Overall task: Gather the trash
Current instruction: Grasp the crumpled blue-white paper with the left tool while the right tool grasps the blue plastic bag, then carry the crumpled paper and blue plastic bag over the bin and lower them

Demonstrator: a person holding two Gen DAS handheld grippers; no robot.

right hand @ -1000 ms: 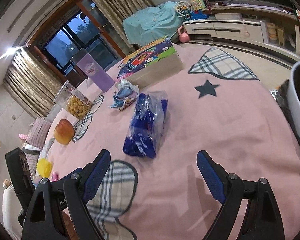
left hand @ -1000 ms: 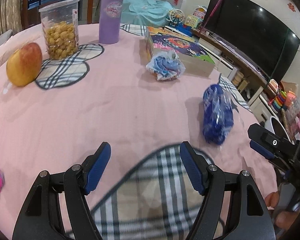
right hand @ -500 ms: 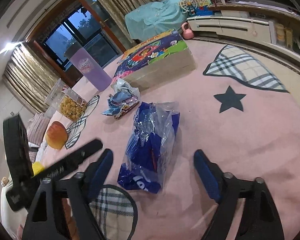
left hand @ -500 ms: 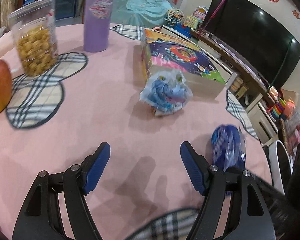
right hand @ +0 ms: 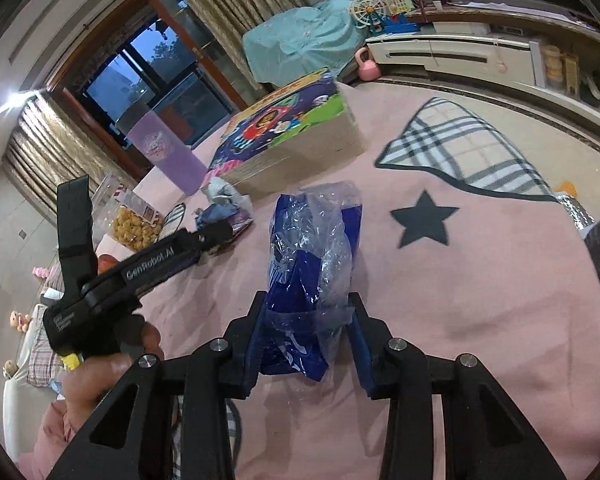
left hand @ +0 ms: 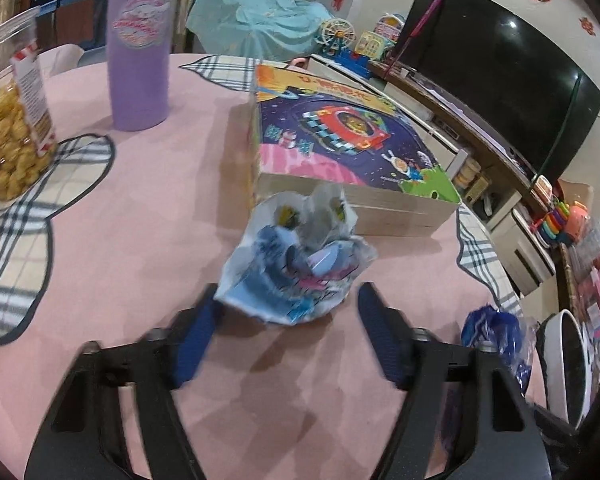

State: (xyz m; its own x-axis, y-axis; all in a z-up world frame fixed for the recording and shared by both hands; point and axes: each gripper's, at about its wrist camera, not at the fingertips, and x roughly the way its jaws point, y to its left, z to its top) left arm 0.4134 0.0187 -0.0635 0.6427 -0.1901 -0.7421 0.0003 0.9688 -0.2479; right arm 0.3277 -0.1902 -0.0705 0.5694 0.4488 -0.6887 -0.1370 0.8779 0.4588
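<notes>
Left gripper [left hand: 288, 332] has travelled from the plaid patch to the crumpled wrapper [left hand: 296, 264], now between its closing jaws at lower centre, while right gripper [right hand: 306, 332] has advanced and is closing around the blue plastic bag [right hand: 312, 264].

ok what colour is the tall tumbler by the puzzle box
Lilac purple tumbler with a round pink-and-white emblem; clearest in the left wrist view.
</notes>
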